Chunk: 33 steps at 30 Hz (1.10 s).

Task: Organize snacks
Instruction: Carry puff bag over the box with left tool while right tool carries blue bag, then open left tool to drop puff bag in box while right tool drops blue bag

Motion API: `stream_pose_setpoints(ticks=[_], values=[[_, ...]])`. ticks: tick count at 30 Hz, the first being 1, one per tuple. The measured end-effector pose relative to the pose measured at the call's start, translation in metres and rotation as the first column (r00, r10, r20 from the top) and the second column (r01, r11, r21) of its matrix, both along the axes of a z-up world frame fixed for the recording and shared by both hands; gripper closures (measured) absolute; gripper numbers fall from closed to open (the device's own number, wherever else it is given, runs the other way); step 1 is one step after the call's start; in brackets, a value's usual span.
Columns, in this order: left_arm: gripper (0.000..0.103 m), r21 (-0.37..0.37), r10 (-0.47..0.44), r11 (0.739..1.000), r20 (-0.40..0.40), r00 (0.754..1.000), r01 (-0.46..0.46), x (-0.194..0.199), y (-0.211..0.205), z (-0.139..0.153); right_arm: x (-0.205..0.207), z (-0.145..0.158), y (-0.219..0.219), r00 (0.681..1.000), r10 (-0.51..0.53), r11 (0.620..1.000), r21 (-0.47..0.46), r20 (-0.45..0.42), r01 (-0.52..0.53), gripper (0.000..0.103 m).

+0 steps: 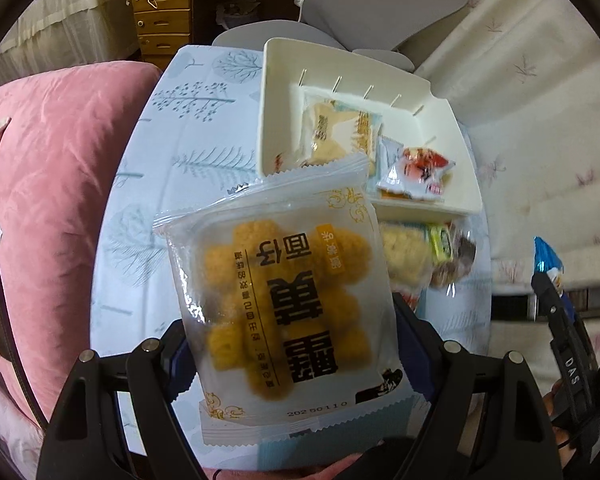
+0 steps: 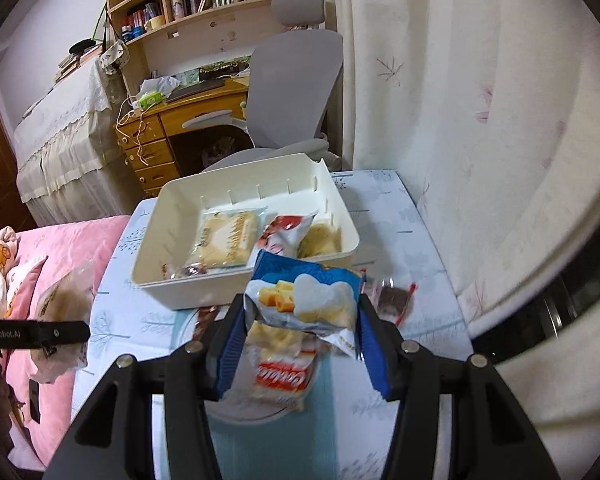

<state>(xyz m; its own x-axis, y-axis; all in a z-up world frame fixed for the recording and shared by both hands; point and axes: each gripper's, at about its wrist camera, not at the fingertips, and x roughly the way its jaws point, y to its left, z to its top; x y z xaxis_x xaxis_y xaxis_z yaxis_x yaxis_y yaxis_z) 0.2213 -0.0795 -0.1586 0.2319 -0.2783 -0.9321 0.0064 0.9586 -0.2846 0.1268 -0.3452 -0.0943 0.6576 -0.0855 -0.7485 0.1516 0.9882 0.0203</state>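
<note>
My left gripper (image 1: 290,336) is shut on a clear packet of golden fried snacks (image 1: 284,300), held above the table short of the cream bin (image 1: 432,200). My right gripper (image 2: 302,320) is shut on a blue and white cheese snack packet (image 2: 306,288), held just in front of the cream bin (image 2: 172,284). The bin holds a pale cracker packet (image 2: 228,240), a red and white packet (image 2: 284,232) and another pale packet (image 2: 320,240). The right gripper and its blue packet show at the right edge of the left wrist view (image 1: 548,264).
The small table has a light blue tree-print cloth (image 2: 380,216). Loose packets lie on it: a red and white one (image 2: 280,372) and a dark one (image 2: 392,296). A pink quilt (image 1: 52,184) lies left, a grey chair (image 2: 296,80) behind, a curtain (image 2: 480,120) right.
</note>
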Motion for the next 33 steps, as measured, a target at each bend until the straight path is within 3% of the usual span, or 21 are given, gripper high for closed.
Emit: stream_pose_setpoints(ticks=[9,21,24,33], values=[[0.021,0.043,0.050,0.998,0.031,0.998,-0.051,0.064,-0.040,0.000,0.066,-0.027,-0.047,0.994,0.111,0.993,0.033,-0.016,-0.110,0.050],[0.018,0.067,0.083,0.994,0.046,0.996,-0.086,0.119,-0.071,-0.020,0.119,-0.071,-0.060,0.985,0.167,0.980,0.112,-0.040,-0.162,0.047],[0.015,0.047,0.105,0.993,0.068,0.992,-0.108,0.123,-0.070,-0.021,0.128,-0.084,-0.058,0.980,0.185,0.976,0.133,-0.078,-0.174,0.034],[0.012,0.030,0.141,0.989,0.047,0.989,-0.142,0.105,-0.057,-0.030,0.130,-0.092,-0.065,0.983,0.138,0.976,0.183,-0.123,-0.114,0.031]])
